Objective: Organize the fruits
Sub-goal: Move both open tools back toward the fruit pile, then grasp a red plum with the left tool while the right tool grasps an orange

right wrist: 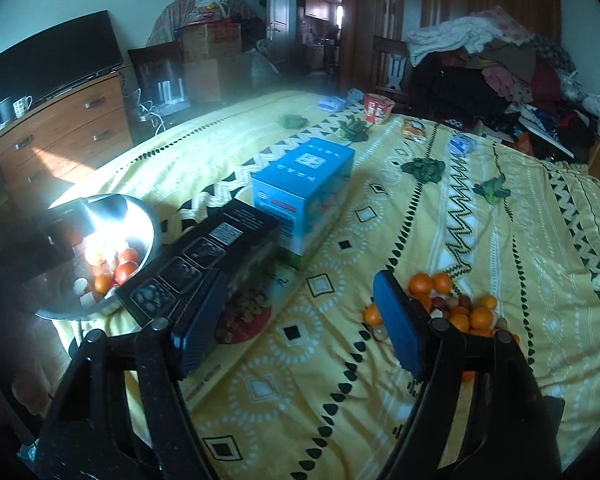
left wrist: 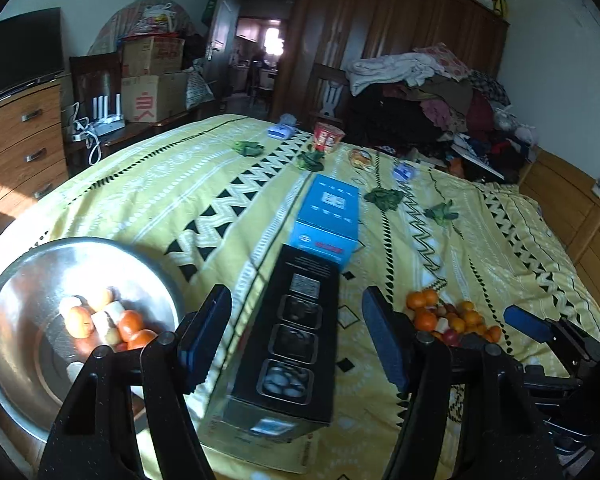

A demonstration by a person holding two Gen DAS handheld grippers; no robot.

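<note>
Metal bowl (left wrist: 24, 280) holding fruit, black box (left wrist: 288, 344) between open jaws, loose fruit pile (left wrist: 452, 320)

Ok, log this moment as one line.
left gripper: open, empty | right gripper: open, empty | bowl: some fruit in | fruit pile: on bed

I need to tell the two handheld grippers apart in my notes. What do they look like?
They look alike. The left gripper and the right gripper each have black, angular plastic fingers with triangular cut-outs and round pivot bolts, tipped with flat, dark blue rectangular pads. No cables, markings or sleeves show.
</note>
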